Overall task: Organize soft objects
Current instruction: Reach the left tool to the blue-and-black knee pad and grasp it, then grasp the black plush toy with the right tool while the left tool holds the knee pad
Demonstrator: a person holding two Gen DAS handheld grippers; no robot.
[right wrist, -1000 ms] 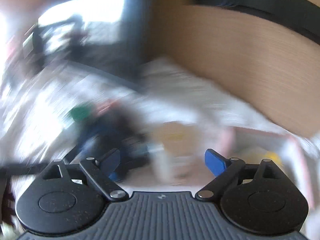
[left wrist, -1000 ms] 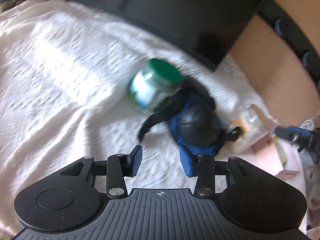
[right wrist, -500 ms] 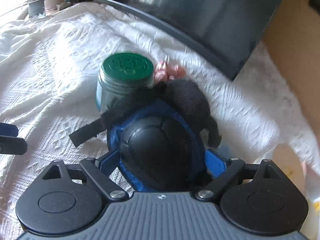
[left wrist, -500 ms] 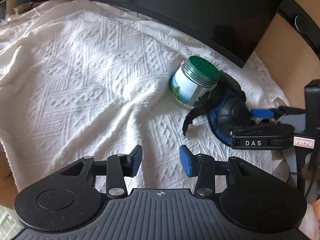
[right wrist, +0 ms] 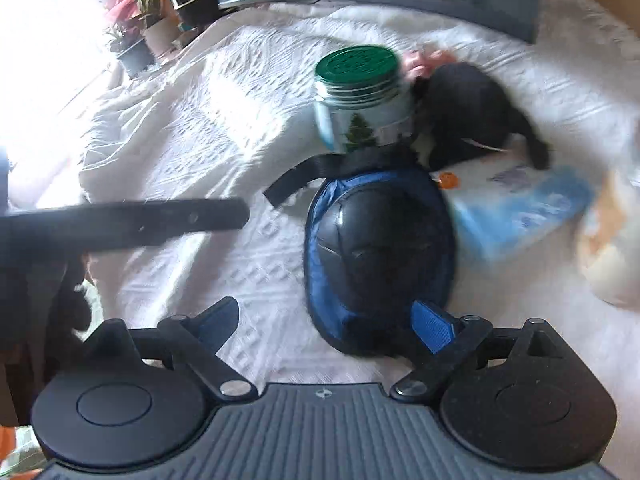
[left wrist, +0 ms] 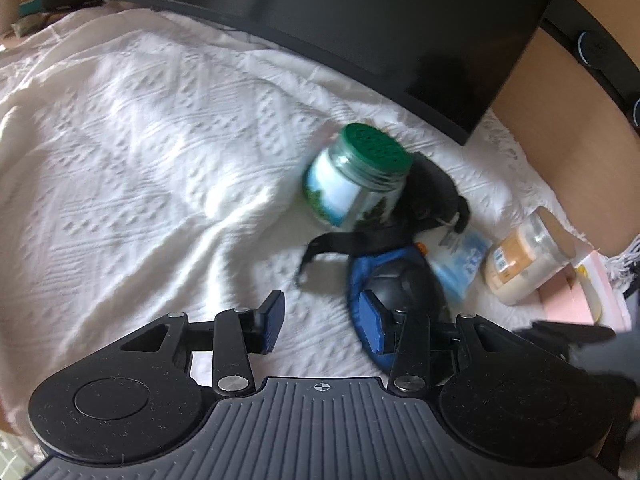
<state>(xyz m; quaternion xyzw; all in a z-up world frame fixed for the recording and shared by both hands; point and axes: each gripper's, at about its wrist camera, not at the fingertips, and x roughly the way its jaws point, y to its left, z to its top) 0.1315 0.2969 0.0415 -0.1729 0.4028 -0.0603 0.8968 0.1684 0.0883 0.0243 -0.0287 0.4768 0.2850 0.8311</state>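
A blue and black knee pad [right wrist: 380, 252] with a black strap lies on the white textured cloth [right wrist: 200, 128]; it also shows in the left wrist view [left wrist: 400, 288]. Behind it lies a black soft item [right wrist: 472, 116] and a light blue packet [right wrist: 520, 212]. My right gripper [right wrist: 324, 324] is open, low over the cloth, its right finger at the pad's near edge. My left gripper [left wrist: 320, 320] is open and empty, its right finger beside the pad's left edge. The left gripper's finger shows as a dark bar in the right wrist view [right wrist: 132, 220].
A green-lidded jar [left wrist: 356, 180] stands tilted against the black item. A pale jar [left wrist: 528, 256] lies on its side at the right, by a pink box [left wrist: 572, 300]. A dark monitor [left wrist: 360, 20] spans the back. Potted plants [right wrist: 136, 40] stand far left.
The right gripper has pulled back and left off the knee pad. The pad has shifted toward the left gripper, baring the light blue packet. The left gripper moved right.
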